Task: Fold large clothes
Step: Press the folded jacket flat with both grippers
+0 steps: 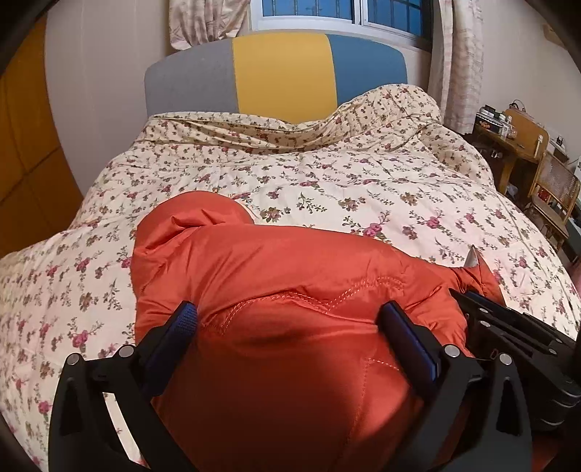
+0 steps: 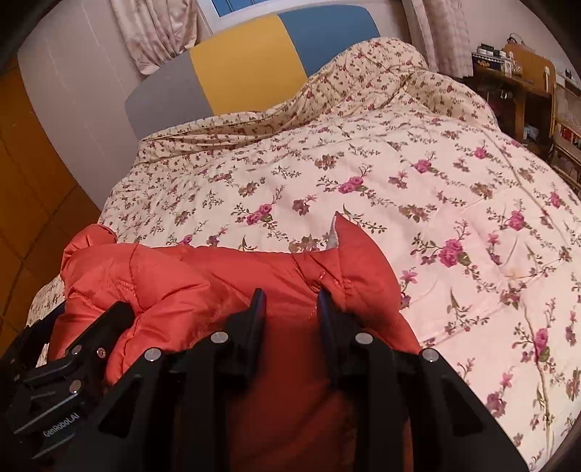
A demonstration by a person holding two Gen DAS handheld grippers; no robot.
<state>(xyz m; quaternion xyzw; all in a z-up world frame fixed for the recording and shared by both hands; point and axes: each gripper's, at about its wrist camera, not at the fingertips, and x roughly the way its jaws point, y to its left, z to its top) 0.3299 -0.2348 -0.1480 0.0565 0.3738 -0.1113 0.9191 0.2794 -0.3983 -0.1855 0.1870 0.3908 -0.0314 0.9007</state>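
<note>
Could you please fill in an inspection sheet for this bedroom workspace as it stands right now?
Surface: bed under a floral quilt, rumpled toward the headboard.
Job's things: orange padded jacket bunched at the near edge of the bed.
Clutter: nothing seen on the quilt besides the jacket.
Grippers: left hand-held gripper open wide, jacket between its fingers, not pinched; right hand-held gripper shut on a fold of the jacket.
Cables: nothing seen.
Surroundings: window with curtains, crowded wooden desk, cane chair, wooden wardrobe.
</note>
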